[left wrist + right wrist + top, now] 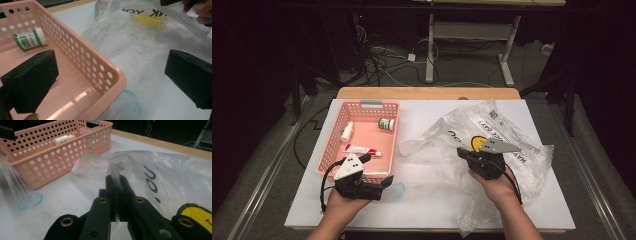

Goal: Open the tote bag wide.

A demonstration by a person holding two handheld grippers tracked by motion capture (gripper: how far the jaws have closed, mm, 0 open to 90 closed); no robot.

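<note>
High view first: I see the white table top point(422, 200), and on its right half the clear plastic bag point(492, 135) with black lettering and a yellow print, lying crumpled and spread. On the left half sits the pink perforated basket point(332, 145), and in it lie a green-labelled jar point(386, 123), a small white bottle point(347, 131) and a red-and-white tube point(361, 149).

My right forearm enters from the bottom edge and angles up toward the bag. My right hand point(493, 186) holds the right gripper point(460, 152) over the bag's near-left part, jaws pointing left and slightly away from me. My left hand point(343, 200) holds the left gripper point(388, 181) at the basket's near right corner, jaws pointing right.

Right gripper view: the jaws are brought fully together and are clamped on a fold of the clear plastic bag point(162, 177). A tuft of film stands up from between the fingertips point(125, 182), and the rest of the bag spreads to the right and beyond them. The basket point(50, 160) lies to the left of the jaws, apart from them.

Left gripper view: the two fingers point(32, 80) stand wide apart with nothing between the pads. One finger hangs over the basket's interior point(82, 95), the other over the table outside it. The basket's corner lies between them, and the bag point(140, 35) lies farther off, untouched by this gripper. A faint blue ring point(126, 102) marks the table just beside that corner.
</note>
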